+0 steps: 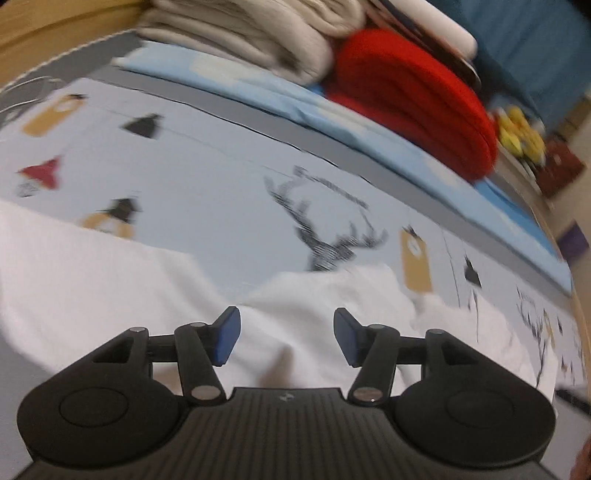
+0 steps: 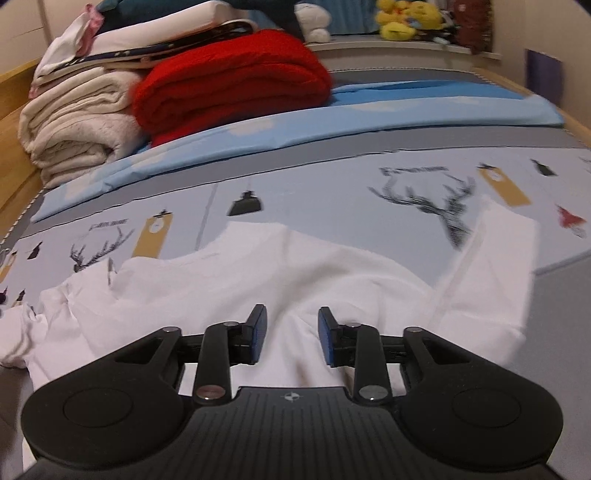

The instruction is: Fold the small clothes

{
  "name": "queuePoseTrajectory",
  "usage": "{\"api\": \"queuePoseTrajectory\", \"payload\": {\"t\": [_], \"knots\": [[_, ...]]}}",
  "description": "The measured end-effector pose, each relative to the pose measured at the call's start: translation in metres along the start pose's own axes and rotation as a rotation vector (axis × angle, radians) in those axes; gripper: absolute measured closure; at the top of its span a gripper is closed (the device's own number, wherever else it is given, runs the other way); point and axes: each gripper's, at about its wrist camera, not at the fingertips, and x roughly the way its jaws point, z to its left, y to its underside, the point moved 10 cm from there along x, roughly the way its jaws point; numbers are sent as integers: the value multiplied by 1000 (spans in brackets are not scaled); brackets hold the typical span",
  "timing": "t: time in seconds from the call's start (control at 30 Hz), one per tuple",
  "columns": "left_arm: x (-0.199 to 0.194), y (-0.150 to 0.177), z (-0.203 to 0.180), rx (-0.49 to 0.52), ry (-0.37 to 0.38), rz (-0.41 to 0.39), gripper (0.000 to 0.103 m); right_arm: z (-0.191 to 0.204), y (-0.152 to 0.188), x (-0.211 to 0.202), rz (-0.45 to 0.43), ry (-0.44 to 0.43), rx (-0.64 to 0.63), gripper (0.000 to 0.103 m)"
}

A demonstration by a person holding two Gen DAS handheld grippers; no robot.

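A small white garment (image 2: 295, 266) lies rumpled on a pale blue bedsheet printed with deer heads and tags. In the right wrist view my right gripper (image 2: 291, 334) hovers over its middle, open, with only a fold of white cloth showing below the gap. One sleeve (image 2: 491, 258) stretches off to the right. In the left wrist view the same white garment (image 1: 110, 273) fills the lower half. My left gripper (image 1: 287, 338) stands open above it, blue pads wide apart and gripping nothing.
At the back of the bed sit a folded red blanket (image 2: 236, 81), a stack of cream blankets (image 2: 77, 125) and a light blue folded sheet (image 2: 369, 110). Yellow plush toys (image 2: 406, 18) line a shelf behind. A wooden bed frame (image 2: 14, 122) runs along the left.
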Motion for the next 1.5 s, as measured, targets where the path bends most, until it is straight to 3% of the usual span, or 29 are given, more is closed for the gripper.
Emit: {"api": "queuePoseTrajectory", "payload": {"t": [0.2, 0.27, 0.33, 0.4, 0.43, 0.47, 0.57, 0.63, 0.73, 0.8, 0.87, 0.97, 1.03, 1.07, 1.1, 1.2, 1.3, 1.43, 1.5], "knots": [[53, 8, -42, 43, 57, 49, 42, 13, -22, 67, 19, 0, -43, 64], [77, 10, -46, 64, 28, 84, 42, 15, -25, 92, 37, 12, -61, 64], [99, 16, -48, 100, -56, 138, 44, 17, -28, 113, 54, 24, -72, 64], [111, 14, -48, 151, -123, 125, 52, 16, -29, 133, 78, 39, -88, 65], [115, 9, -53, 206, -145, 98, 64, 16, -29, 143, 86, 42, -96, 70], [120, 4, -60, 250, -145, 86, 76, 14, -29, 150, 94, 45, -102, 88], [137, -14, -76, 303, -103, 34, 82, 7, -32, 161, 95, 46, -74, 96], [147, -30, -91, 344, -71, -42, 89, -10, -51, 157, 7, 123, -34, 96], [150, -45, -113, 351, -42, -110, 86, -37, -75, 147, -89, 195, 82, 94], [142, -45, -123, 318, 5, -96, 80, -37, -76, 151, -49, 140, 66, 89], [127, -37, -134, 334, 52, -90, 78, -40, -74, 148, -32, 154, 18, 87], [118, -7, -151, 399, 148, 10, 75, -43, -68, 133, -26, 118, 34, 87], [130, 24, -140, 425, 121, 121, 67, -41, -46, 138, 72, 44, 31, 86], [136, 37, -130, 425, 76, 168, 68, -45, -31, 142, 143, 63, 4, 83], [129, 39, -128, 438, 67, 128, 67, -49, -25, 141, 161, 90, -8, 71], [102, 40, -130, 468, -12, 196, 65, -71, -37, 106, 92, 92, 86, 71], [41, 25, -135, 457, -18, 104, 63, -98, -63, 57, -51, 112, 122, 71], [-32, 35, -141, 402, 16, -37, 30, -164, -71, 7, -160, 191, 217, 71], [-42, 48, -138, 346, 26, -89, 29, -193, -59, 3, -159, 217, 276, 71]]}}
